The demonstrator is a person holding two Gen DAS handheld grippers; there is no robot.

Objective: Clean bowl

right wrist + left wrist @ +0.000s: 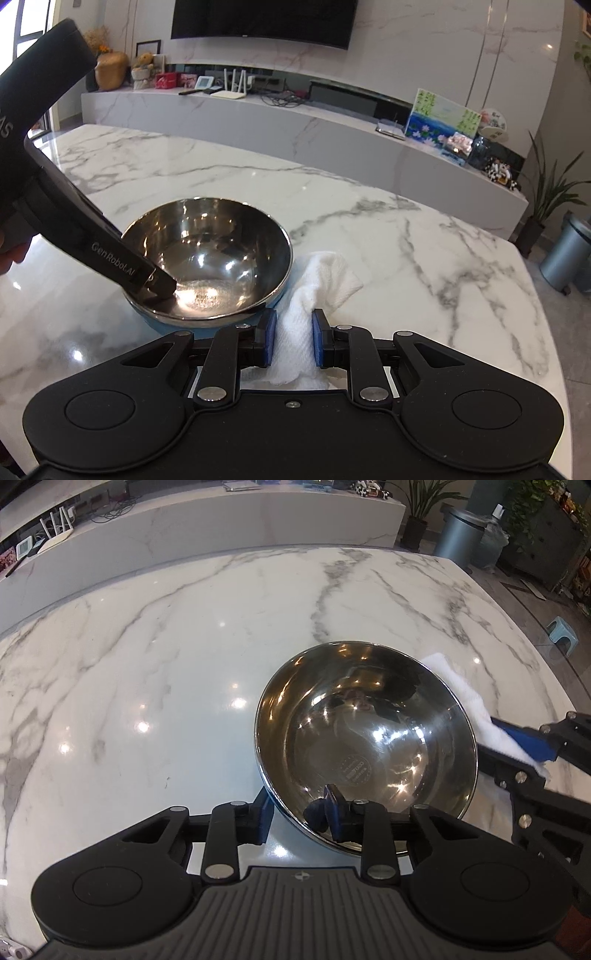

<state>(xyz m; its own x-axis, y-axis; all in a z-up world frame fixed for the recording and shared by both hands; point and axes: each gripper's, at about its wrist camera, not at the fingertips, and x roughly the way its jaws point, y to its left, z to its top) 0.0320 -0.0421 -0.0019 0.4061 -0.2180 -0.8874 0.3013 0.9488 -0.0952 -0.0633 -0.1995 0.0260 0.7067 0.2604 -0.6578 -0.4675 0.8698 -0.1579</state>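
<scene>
Right wrist view, left tool (162,286) hiding bowl (221,251) rim, cloth (317,284) partly tucked behind.

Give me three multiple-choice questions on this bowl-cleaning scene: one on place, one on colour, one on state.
1. Where is the white cloth?
A. inside the bowl
B. beside the bowl, on the table
C. on the floor

2. What colour are the gripper pads?
A. blue
B. red
C. green

3. What is the right gripper doing?
A. standing open
B. shut on the cloth
C. shut on the bowl

Answers: 1 B, it lies outside the bowl rim on the marble table. 2 A, the pads are blue. 3 B, both pads press the cloth.
</scene>
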